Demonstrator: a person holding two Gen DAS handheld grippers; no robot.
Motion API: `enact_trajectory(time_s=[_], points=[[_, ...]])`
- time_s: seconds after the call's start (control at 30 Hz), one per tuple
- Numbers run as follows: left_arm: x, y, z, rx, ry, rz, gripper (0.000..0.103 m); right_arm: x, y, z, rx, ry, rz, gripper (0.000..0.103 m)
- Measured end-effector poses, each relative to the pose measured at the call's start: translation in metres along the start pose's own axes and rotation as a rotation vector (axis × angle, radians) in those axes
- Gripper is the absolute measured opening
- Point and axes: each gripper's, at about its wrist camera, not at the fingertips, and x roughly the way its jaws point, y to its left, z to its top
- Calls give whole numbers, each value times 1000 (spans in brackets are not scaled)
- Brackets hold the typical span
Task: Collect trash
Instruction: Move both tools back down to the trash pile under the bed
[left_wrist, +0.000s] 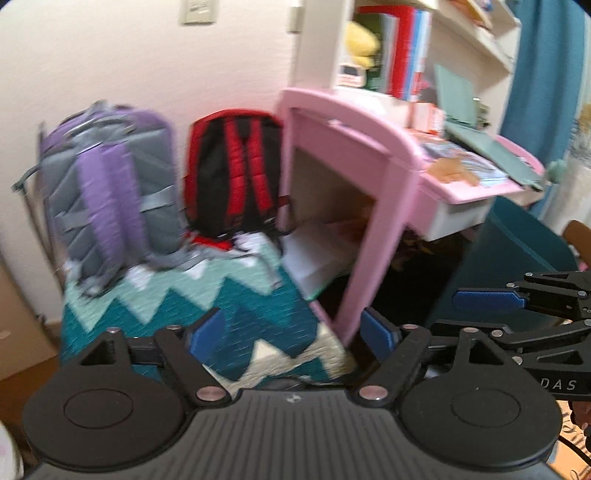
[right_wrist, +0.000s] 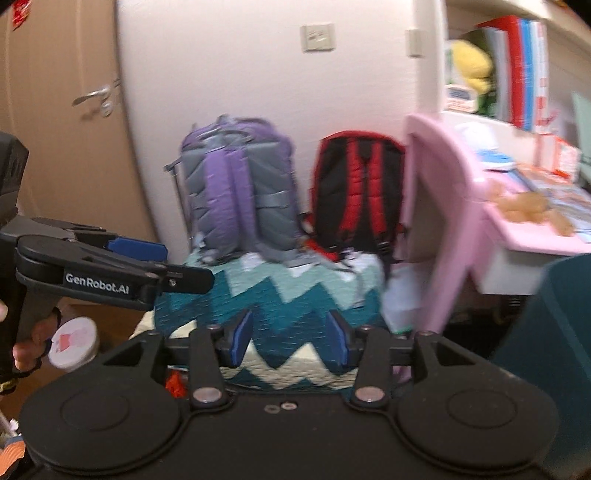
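Blue-padded fingers of the left gripper stand wide apart, holding nothing, over a zigzag blanket; beyond, a purple backpack, a red backpack and a pink counter; no trash can be made out

Right gripper, from its own camera, likewise gapes empty above the blanket, the left gripper's arm crossing at left; blur hides any trash

Pale wall, wooden door, pink desk beneath a bookshelf.
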Motion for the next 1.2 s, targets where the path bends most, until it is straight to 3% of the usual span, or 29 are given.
enact_trajectory(time_s=[0.23,0.3,0.37,0.47,0.83,1.2], points=[[5,58,-35,-52,28,82,86,54,42,-11,-30,42,96,46],[10,73,-45,-61,31,101,91,69,53,-15,-35,54,121,47],[16,90,-57,-71,23,120,103,86,62,-20,-46,63,139,48],[33,120,-75,-114,30,139,103,123,79,-32,-77,103,167,49],[140,267,-171,-285,225,278,103,289,120,-112,-164,302,191,50],[257,362,-278,-299,475,321,103,441,133,-208,-134,521,211,50]])
